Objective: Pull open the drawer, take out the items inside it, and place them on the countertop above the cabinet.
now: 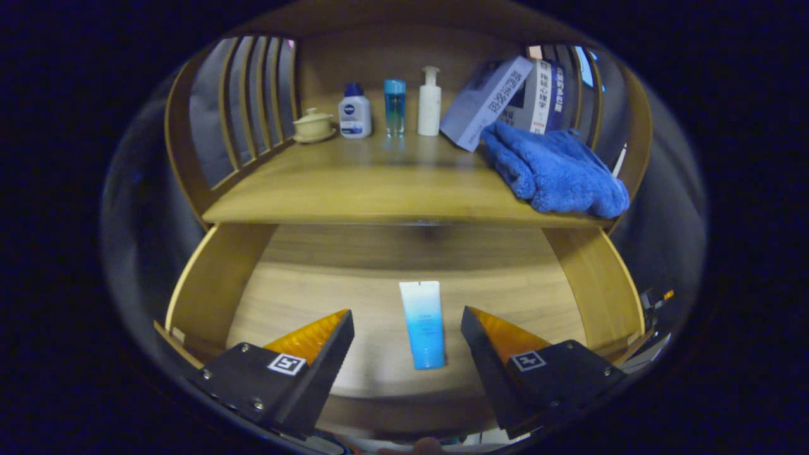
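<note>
Down in the open drawer, a blue-and-white tube lies flat on the wooden floor, lengthwise between the spread fingers of the gripper, which touch nothing. Above it, the countertop already carries bottles, a lidded cup, a box and a blue towel. Judged from this, the pick goes best by lowering straight, closing across the tube's width near its middle, then setting it on the bare wood at front.
</note>
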Available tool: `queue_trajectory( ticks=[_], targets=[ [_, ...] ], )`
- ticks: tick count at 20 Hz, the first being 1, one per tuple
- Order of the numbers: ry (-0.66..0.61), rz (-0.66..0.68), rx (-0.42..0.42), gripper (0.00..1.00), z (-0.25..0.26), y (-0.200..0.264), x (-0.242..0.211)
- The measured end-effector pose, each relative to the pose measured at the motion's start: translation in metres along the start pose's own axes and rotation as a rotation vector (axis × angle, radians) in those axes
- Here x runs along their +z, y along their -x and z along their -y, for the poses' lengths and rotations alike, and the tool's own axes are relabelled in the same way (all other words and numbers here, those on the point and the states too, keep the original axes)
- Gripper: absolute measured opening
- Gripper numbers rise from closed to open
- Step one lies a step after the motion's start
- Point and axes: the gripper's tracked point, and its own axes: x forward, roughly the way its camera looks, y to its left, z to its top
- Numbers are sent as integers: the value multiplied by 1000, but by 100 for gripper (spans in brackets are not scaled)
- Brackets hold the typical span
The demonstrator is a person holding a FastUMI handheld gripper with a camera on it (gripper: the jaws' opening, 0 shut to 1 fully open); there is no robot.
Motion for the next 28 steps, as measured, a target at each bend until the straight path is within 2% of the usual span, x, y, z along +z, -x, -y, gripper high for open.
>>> queue_trajectory(
  ticks=[4, 7, 9, 12, 14, 15, 18, 21, 23, 28],
  targets=[
    [-44, -103, 1, 98, -1, -22, -13],
    [-56, -171, -43, 84, 7, -32, -22],
    [-69, -262, -28, 73, 4, -37, -35],
    [-90, -407, -42, 71, 6, -41, -56],
    [-47, -378, -50, 71, 9, -41, -51],
    [-46, -325, -40, 63, 16, -48, -44],
    [-151, -302, 10, 39, 9, -43, -41],
    [-124, -199, 56, 39, 7, -39, -20],
    [-98, -131, 56, 38, 7, -30, -9],
    [-140, 37, 128, 38, 1, 5, 22]
  ],
)
